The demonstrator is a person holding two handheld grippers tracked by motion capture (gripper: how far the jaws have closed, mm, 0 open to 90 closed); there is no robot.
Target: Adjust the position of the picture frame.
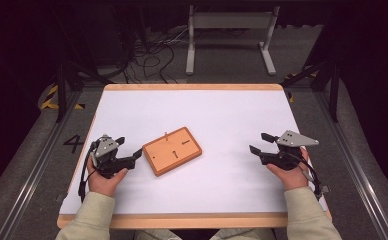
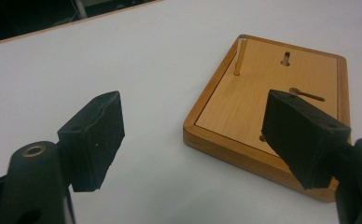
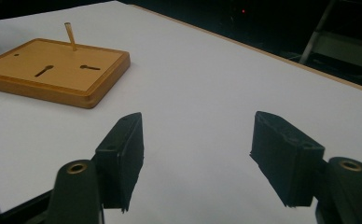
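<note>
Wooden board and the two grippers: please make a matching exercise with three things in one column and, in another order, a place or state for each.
Things:
1. wooden board
2. thin peg
3. left gripper
4. right gripper

Places or states:
A. stands upright near one corner of the board
B. open, far from the board on the white table
C. lies flat near the table's middle
D. open, close beside the board

Pairs: 1-C, 2-A, 3-D, 4-B
</note>
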